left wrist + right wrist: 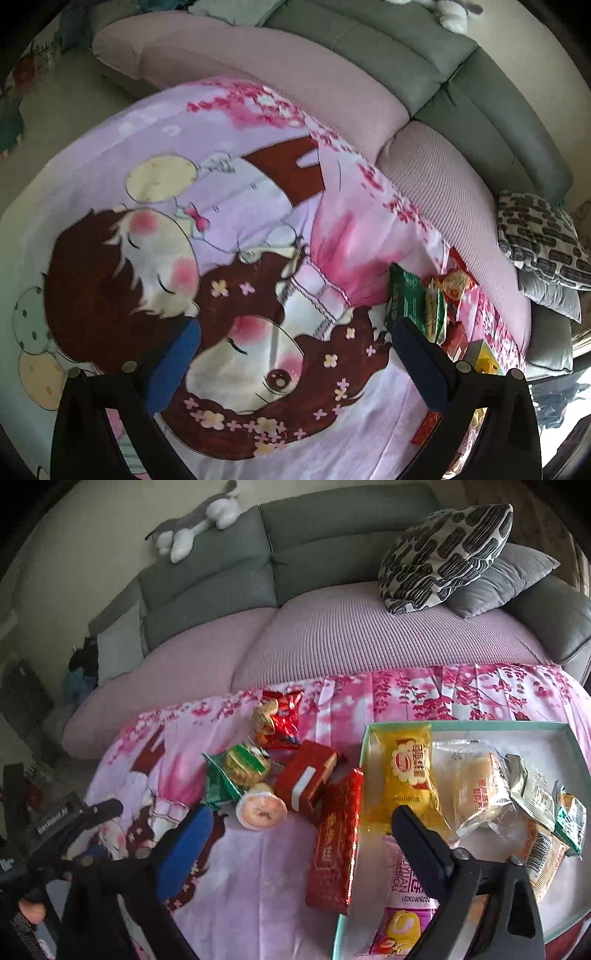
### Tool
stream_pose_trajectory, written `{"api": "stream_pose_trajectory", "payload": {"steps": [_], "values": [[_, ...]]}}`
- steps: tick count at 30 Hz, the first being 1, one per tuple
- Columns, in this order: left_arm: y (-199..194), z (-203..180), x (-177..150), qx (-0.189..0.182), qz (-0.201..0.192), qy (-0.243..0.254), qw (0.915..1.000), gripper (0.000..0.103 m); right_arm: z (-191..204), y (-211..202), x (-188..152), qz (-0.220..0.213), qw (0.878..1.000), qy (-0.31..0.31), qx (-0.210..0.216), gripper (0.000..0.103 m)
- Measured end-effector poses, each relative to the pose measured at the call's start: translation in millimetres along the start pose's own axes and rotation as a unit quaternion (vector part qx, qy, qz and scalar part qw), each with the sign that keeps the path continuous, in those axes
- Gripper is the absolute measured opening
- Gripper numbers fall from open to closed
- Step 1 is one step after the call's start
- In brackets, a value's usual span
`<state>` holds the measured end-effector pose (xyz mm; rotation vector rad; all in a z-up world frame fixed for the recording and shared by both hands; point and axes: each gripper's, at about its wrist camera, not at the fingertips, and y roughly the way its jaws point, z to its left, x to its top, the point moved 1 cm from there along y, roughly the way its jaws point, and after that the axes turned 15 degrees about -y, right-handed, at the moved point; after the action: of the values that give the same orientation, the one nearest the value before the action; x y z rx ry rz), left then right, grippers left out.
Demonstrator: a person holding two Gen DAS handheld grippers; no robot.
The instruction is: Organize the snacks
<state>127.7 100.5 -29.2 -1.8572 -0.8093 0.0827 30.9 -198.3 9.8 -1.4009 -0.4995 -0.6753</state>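
Observation:
In the right wrist view, loose snacks lie on the pink cartoon cloth (258, 867): a long red pack (334, 845), a red box (306, 781), a green packet (232, 771), a jelly cup (260, 808) and a red bag (279, 720). A teal-rimmed box (461, 725) at the right holds a yellow pack (408, 771), a clear bread pack (476, 786), a purple pack (402, 915) and several sachets. My right gripper (300, 812) hovers open over the long red pack and the box's left rim, holding nothing. My left gripper (295, 325) is open above bare cloth, left of the green packet (406, 295).
A grey sofa (332, 535) with pink seat covers (351, 635) runs along the cloth's far edge. On it rest a patterned pillow (443, 554), a grey cushion (506, 579) and a plush toy (199, 524). A person's hand (31, 910) holds the left gripper's handle.

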Motion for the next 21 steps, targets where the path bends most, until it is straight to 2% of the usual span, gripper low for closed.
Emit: {"api": "stream_pose_trajectory", "payload": {"steps": [2, 5, 9, 12, 13, 14, 18, 20, 21], "values": [[8.6, -6.6, -6.5, 0.001, 0.018, 0.014, 0.9997, 0.103, 0.9, 6.7, -4.0, 0.015, 1.000, -0.002, 0.001, 0.078], [22.8, -21.0, -19.4, 0.012, 0.039, 0.049, 0.9980, 0.103, 0.1, 14.7, -8.4, 0.030, 1.000, -0.002, 0.009, 0.070], [37.0, -39.0, -38.3, 0.020, 0.064, 0.091, 0.9936, 0.103, -1.7, 22.2, -13.8, 0.039, 0.999, -0.006, 0.003, 0.066], [38.6, -46.3, -44.6, 0.017, 0.069, 0.102, 0.9923, 0.103, -6.3, 28.5, -17.3, 0.048, 0.999, 0.002, 0.003, 0.061], [39.2, -47.1, -45.6, 0.016, 0.070, 0.103, 0.9920, 0.103, -7.4, 30.1, -17.7, 0.050, 0.999, 0.002, 0.002, 0.053], [40.2, -47.5, -46.4, 0.017, 0.071, 0.105, 0.9918, 0.103, -9.1, 31.9, -18.6, 0.053, 0.999, 0.004, 0.002, 0.051], [44.3, -45.9, -45.1, 0.028, 0.074, 0.101, 0.9917, 0.103, -15.1, 35.5, -20.3, 0.061, 0.998, 0.010, -0.004, 0.050], [44.9, -46.0, -44.5, 0.027, 0.074, 0.099, 0.9919, 0.103, -14.7, 34.8, -19.5, 0.058, 0.998, 0.008, 0.001, 0.042], [44.9, -46.5, -44.4, 0.026, 0.073, 0.099, 0.9921, 0.103, -13.8, 34.3, -19.1, 0.057, 0.998, 0.007, 0.004, 0.042]]}}
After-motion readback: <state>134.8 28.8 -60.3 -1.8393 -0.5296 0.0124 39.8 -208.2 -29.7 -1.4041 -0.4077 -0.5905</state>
